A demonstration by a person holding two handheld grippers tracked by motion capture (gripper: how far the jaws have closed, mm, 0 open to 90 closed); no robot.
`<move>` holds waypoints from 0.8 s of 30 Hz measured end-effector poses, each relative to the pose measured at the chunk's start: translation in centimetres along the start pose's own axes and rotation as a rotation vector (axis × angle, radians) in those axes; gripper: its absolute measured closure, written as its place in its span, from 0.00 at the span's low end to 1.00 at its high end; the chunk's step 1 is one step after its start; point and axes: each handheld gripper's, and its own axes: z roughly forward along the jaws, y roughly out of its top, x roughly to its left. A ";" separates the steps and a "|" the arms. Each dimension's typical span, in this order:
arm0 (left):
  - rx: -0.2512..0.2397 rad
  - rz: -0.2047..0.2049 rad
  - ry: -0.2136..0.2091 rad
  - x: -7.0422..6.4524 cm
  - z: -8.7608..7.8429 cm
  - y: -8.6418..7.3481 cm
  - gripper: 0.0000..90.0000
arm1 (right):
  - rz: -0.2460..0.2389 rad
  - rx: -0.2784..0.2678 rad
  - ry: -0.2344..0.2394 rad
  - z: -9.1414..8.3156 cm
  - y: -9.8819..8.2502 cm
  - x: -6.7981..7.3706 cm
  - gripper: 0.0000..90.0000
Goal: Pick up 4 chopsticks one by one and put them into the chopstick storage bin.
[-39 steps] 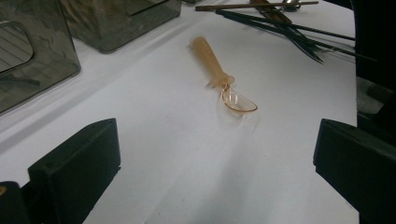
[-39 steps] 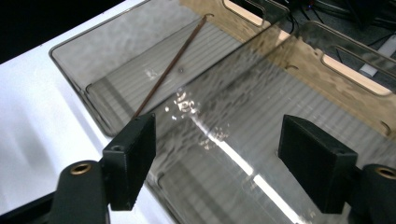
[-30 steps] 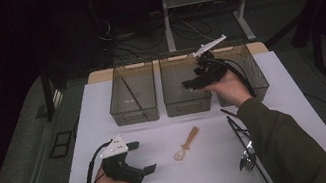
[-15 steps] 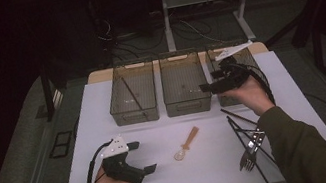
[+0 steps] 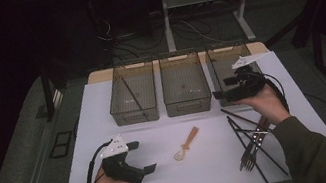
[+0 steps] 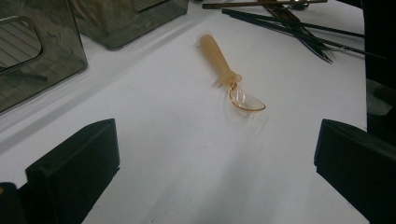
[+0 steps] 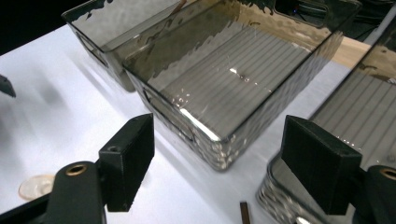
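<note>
Near the table's front left my left gripper [image 5: 143, 157] [image 6: 215, 149] rests open on the white table [image 5: 214, 163], its jaws empty. An amber plastic spoon [image 5: 186, 143] [image 6: 231, 77] lies just ahead of it, apart from the jaws. My right gripper [image 5: 220, 95] [image 7: 219, 135] hovers open at the front left corner of the right bin [image 5: 224, 60], nothing between its jaws. In the right gripper view the empty middle bin [image 7: 233, 79] lies straight ahead. The spoon's bowl [image 7: 35, 186] peeks in at the lower left.
Three smoky plastic bins stand in a row at the back: the left bin [image 5: 134, 99] holds a dark stick, the middle bin [image 5: 184, 87] is bare. A heap of forks and dark chopsticks [image 5: 250, 137] [image 6: 299, 28] lies at the front right, under my right forearm.
My right gripper has moved right and toward the front, from above the middle bin to the right bin's front corner, jaws unchanged. The left gripper and the spoon stayed put.
</note>
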 end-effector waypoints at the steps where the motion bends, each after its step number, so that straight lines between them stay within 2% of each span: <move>1: 0.001 -0.001 0.000 0.0 0.0 0.0 0.00 | 0.008 -0.003 -0.001 -0.4 -0.6 -0.3 0.29; 10: 0.000 0.001 0.003 0.0 0.0 0.0 0.00 | 0.013 0.006 -0.008 -1.4 -3.1 -1.2 0.30; 24: -0.005 -0.001 0.011 0.1 -0.1 -0.1 0.00 | 0.033 0.033 0.004 -3.2 -7.0 -2.3 0.40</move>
